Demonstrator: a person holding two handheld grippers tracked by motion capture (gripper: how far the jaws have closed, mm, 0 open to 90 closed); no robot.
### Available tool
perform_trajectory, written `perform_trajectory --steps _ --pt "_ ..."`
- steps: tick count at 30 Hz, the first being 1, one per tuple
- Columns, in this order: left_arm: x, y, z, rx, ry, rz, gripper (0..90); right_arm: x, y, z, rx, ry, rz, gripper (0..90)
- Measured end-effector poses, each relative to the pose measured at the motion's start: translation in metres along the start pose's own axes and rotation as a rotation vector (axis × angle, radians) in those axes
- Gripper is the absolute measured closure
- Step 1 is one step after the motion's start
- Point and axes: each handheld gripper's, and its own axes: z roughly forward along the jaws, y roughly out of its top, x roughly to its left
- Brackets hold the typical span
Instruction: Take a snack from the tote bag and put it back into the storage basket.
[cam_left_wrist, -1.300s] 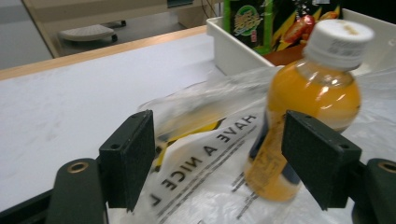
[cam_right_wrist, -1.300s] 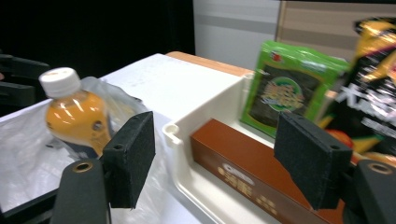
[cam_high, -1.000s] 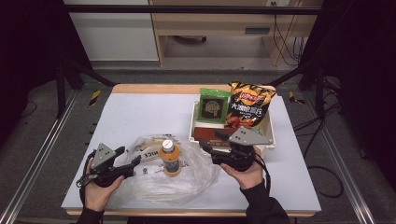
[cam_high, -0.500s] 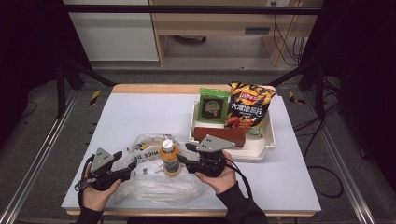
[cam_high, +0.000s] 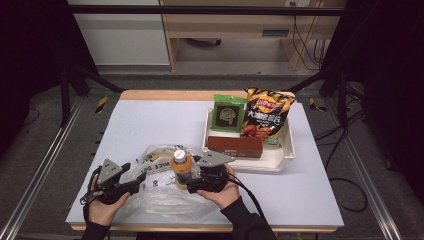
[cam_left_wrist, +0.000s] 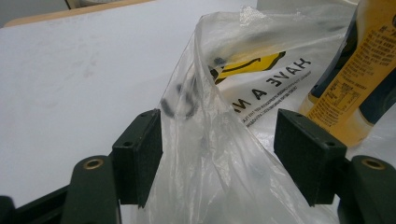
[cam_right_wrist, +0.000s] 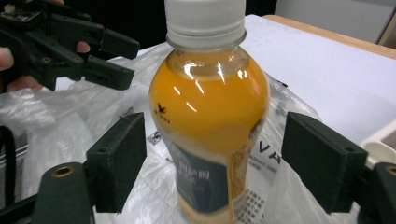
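An orange drink bottle (cam_high: 181, 167) with a white cap stands upright on a crumpled clear plastic bag (cam_high: 155, 197) near the table's front edge. My right gripper (cam_high: 186, 178) reaches in from the right. Its jaws have just been opening and now stand open on either side of the bottle (cam_right_wrist: 210, 116), with gaps at both pads. My left gripper (cam_high: 137, 184) is open at the bag's left side. A raised fold of the bag (cam_left_wrist: 219, 154) stands between its jaws, brushing one pad and clear of the other. The bottle's label (cam_left_wrist: 359, 79) is just beyond.
A white tray (cam_high: 280, 161) at the right rear holds a chips bag (cam_high: 265, 115), a green packet (cam_high: 229, 114) and a brown box (cam_high: 235, 146). The left gripper (cam_right_wrist: 119, 60) faces the bottle across the bag. Bare table lies to the left and rear.
My right gripper has moved left and down from beside the tray to the bottle, which now sits between its jaws. The left gripper and the bottle have stayed in place.
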Motion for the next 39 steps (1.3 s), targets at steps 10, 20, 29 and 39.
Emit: perform_trajectory --steps 10,20,29,39 --pt "0.001 -0.002 0.003 0.016 0.001 0.004 31.9 0.002 -0.002 0.021 -0.017 0.001 0.018 21.4" --pt "0.001 -0.003 0.004 0.015 0.003 -0.001 32.0 0.003 -0.002 0.024 -0.022 0.000 0.023 30.2" --pt "0.001 -0.003 0.004 0.016 0.003 0.003 32.0 0.004 0.000 0.021 -0.004 -0.014 0.032 30.9" --pt "0.000 -0.003 0.004 0.014 0.003 0.004 31.9 0.012 0.022 0.002 -0.064 -0.002 0.016 30.8"
